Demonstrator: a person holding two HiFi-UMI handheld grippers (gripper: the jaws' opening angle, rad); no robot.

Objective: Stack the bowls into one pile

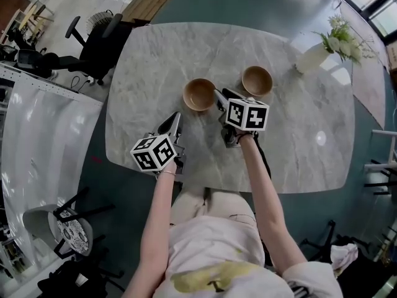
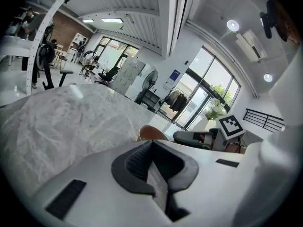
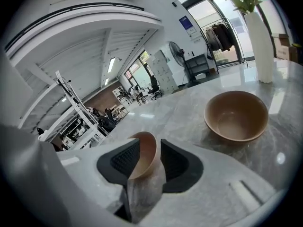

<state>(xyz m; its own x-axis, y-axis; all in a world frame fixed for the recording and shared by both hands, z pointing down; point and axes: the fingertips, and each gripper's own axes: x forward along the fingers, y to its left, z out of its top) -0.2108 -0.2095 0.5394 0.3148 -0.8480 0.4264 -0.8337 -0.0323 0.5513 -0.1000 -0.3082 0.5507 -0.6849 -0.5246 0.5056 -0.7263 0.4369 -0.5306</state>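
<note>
Left gripper (image 1: 176,118): nearest the person, over bare bench (image 1: 298,135) just near and left of the left bowl; its fingers (image 2: 135,162) are narrow, tips together, with nothing between them.
Right gripper (image 1: 218,97): at the right rim of the left bowl; its fingers (image 3: 122,162) stand wide and astride the rim. One pad is just beside the outer wall and a gap shows on the inner side, so there is no clamp yet.
Left bowl (image 1: 197,95): upright and empty at the middle of the bench, with its wall between the right gripper's pads.
Right bowl (image 1: 257,79): upright and empty, to the right and a little farther off, apart from the left bowl.
Step in hand: probably taking hold of the left bowl's rim to carry it into the right bowl.
Doing it well: slide the pads further down the wall before closing, so they grip the wall and not only the lip. A one-sided pinch will let the bowl tip, so lift slowly, clear the other rim and lower it centred.
Spare gripper: it could steady the right bowl from the left.
Risk: the polished bench may let either bowl slide. The vase (image 1: 312,57) at the far right is well apart.
</note>
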